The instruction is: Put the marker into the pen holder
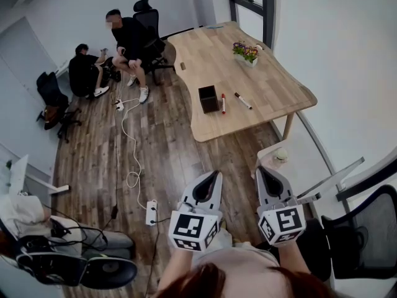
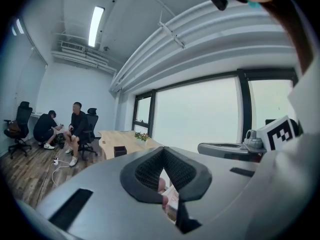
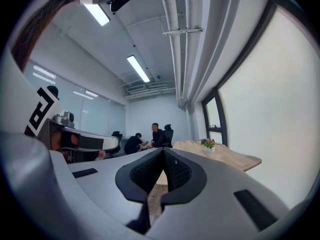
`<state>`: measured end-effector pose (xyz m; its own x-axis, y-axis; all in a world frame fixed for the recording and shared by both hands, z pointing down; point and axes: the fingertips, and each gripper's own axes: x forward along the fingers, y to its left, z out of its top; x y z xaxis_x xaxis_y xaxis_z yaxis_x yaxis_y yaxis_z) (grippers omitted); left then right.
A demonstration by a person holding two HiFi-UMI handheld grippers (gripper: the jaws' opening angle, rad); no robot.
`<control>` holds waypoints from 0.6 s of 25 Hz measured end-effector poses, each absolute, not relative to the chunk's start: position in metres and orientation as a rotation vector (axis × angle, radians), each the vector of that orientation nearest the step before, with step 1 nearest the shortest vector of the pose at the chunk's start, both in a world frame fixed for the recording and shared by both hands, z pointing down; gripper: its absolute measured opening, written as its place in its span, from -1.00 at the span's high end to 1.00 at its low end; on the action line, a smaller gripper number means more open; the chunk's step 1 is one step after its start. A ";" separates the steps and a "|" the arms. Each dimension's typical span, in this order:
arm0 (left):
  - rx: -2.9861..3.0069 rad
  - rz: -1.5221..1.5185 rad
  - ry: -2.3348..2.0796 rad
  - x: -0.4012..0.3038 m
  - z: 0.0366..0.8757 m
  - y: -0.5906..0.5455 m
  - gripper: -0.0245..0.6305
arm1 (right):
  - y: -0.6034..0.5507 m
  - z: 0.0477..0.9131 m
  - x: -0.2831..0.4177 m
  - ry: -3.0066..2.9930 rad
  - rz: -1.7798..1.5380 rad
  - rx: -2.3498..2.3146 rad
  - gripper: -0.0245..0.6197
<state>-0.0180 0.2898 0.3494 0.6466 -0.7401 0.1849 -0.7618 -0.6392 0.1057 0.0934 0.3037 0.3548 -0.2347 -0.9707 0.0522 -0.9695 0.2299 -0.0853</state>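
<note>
Standing off from the surface [image 1: 273, 85], nothing gripped.
Holds left tongs [image 1: 211, 182] and right tongs [image 1: 268, 179] pressed together, empty, side by side over the wood floor [image 1: 167, 148]. Far ahead of both, on the surface: black pen holder [image 1: 208, 98], red-capped marker [image 1: 223, 103] flat just beside it toward the right-tongs side, second marker [image 1: 242, 100] further right, apart.

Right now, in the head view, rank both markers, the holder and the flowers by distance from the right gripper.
1. Right marker and red marker, side by side; too close to call.
2. Holder, left of the red marker.
3. Flowers, at the far right edge.
</note>
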 end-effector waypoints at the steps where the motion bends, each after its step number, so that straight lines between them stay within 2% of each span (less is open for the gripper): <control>1: 2.691 0.186 -1.236 -0.019 0.351 0.285 0.92 | 0.298 0.356 0.092 2.458 -0.151 -1.942 0.92; 15: 2.707 0.153 -1.181 -0.041 0.349 0.216 0.92 | 0.232 0.357 0.068 2.419 -0.184 -1.938 0.92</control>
<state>-0.0414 0.2161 0.3494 0.6785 -0.7154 0.1669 -0.7343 -0.6670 0.1263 0.0685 0.2316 0.3565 -0.2204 -0.9743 0.0456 -0.9700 0.2141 -0.1152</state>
